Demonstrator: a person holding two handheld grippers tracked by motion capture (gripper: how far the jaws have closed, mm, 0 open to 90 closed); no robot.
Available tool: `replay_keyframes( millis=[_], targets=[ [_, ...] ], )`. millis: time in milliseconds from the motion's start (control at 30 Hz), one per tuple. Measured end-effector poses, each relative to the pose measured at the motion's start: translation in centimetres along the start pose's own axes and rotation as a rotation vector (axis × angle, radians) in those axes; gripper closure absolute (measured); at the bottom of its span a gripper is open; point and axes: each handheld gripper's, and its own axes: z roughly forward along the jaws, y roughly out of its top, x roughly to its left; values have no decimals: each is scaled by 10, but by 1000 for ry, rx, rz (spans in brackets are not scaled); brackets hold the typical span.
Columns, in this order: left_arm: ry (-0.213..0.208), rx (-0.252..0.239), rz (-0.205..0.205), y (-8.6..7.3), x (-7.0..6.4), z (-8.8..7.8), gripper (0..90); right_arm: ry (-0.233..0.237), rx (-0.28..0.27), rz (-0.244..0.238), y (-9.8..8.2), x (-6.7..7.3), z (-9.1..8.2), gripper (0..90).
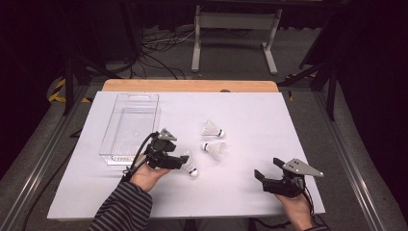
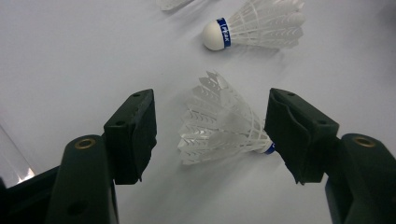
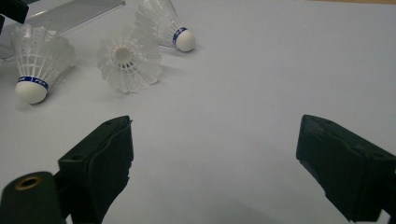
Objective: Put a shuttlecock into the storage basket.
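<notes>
In the high view, a white sheet [image 1: 240, 163] is covering the table. The left gripper [image 1: 185, 161] is reaching over 1 shuttlecock [image 1: 191, 166] near the middle of the sheet. A clear tray [image 1: 129, 126] is lying just to the left of it. 2 more shuttlecocks are lying close by, 1 farther back [image 1: 211, 129] and 1 nearer [image 1: 215, 149]. The right gripper [image 1: 267, 169] is sitting low on the right side, well apart from them, with its jaws wide apart and nothing between them.

In the left gripper view, the near shuttlecock [image 2: 219, 122] is lying on its side between the 2 black jaws. Its cork end is just beside the right jaw. The jaws are standing apart and are not squeezing it. Another shuttlecock [image 2: 257, 25] is lying farther off.

In the right gripper view, the jaws are standing wide apart over bare sheet. 3 shuttlecocks are lying far ahead at the top left.
</notes>
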Motion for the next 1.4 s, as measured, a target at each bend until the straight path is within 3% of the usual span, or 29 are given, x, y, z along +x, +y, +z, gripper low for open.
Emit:
replay_keyframes(
  millis=[500,1167,1400],
  targets=[
    [-13,87,-20,8,2,11,387,1,4,-2,0,0,1,118],
    [-60,159,-16,7,4,18,569,2,8,-5,0,0,1,120],
    [-65,160,0,7,5,21,621,1,10,-3,0,0,1,120]
  ],
)
